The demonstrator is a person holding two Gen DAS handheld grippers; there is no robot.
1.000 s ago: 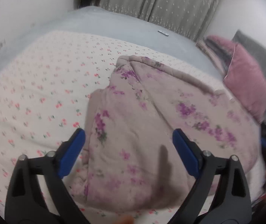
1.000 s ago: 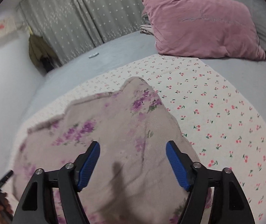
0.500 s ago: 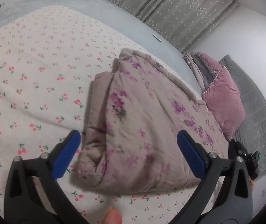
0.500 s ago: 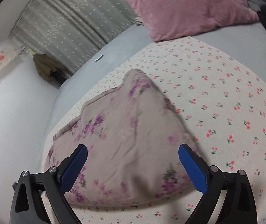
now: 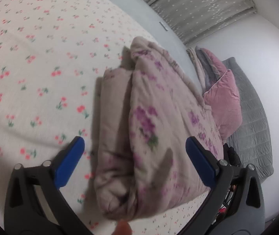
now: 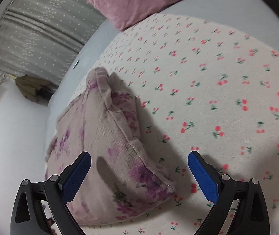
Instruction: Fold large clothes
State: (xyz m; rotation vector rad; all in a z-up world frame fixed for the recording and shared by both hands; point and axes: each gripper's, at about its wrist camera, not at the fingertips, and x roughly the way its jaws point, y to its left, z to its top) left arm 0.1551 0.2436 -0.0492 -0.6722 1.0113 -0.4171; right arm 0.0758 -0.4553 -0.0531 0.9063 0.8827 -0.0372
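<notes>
Quilt (image 5: 159, 129) lies folded (thick bundle) before left claw (image 5: 134, 157) and right claw (image 6: 139, 173), both gaping wide, empty.

Left claw (image 5: 134, 159) spread wide, gripping nothing; right claw (image 6: 139, 173) likewise.

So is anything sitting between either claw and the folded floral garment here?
Nothing visible does. The left claw and right claw are both open right at the folded floral garment on the cherry-print sheet; the pink pillow lies well beyond.
</notes>
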